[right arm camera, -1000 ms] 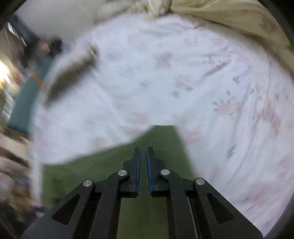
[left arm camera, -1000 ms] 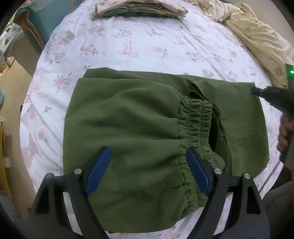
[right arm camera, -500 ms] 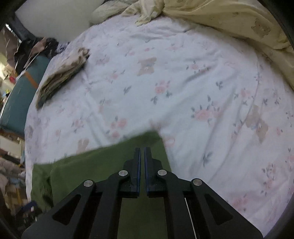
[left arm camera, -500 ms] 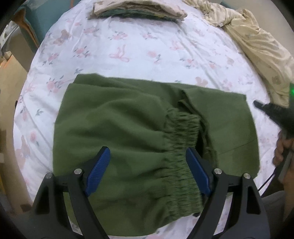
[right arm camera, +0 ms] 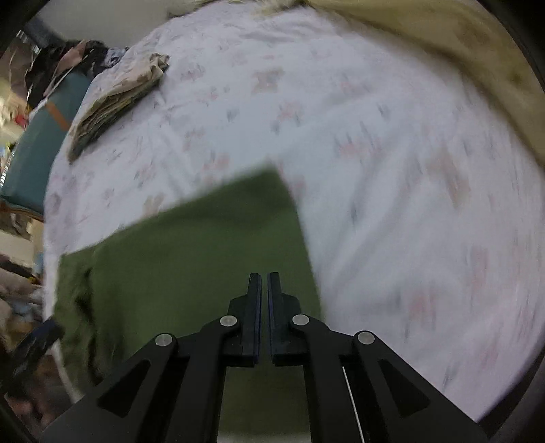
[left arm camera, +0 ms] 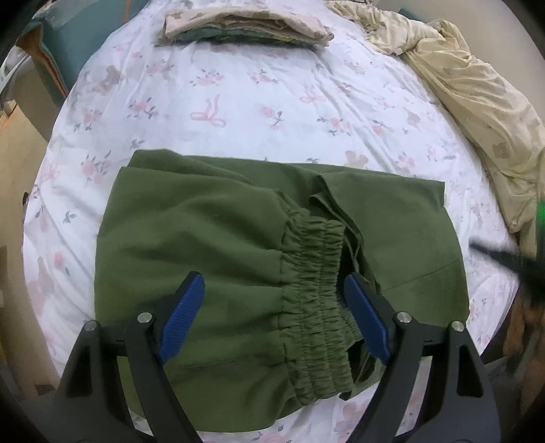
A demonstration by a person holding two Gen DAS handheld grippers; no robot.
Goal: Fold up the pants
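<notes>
The green pants (left arm camera: pixel 211 238) lie folded flat on the bed, the gathered elastic waistband (left arm camera: pixel 313 272) on top and a folded leg panel to its right. My left gripper (left arm camera: pixel 272 283) hovers open over them; its blue pads (left arm camera: pixel 184 317) stand one on either side of the waistband, holding nothing. My right gripper (right arm camera: pixel 264 277) is shut with nothing between its pads, above the right part of the pants (right arm camera: pixel 204 255). In the left wrist view the right gripper (left arm camera: pixel 504 259) shows as a dark blur past the pants' right edge.
The floral bedsheet (left arm camera: pixel 272 102) surrounds the pants. A stack of folded clothes (left arm camera: pixel 245 29) lies at the far side, the stack of folded clothes (right arm camera: pixel 115 102) also in the right view. A crumpled cream blanket (left arm camera: pixel 477 102) fills the far right. The bed's left edge drops to the floor.
My right gripper has drawn away from the pants' far right corner, toward the near right side of the bed. Its narrow gap has closed. The left gripper stays open over the waistband.
</notes>
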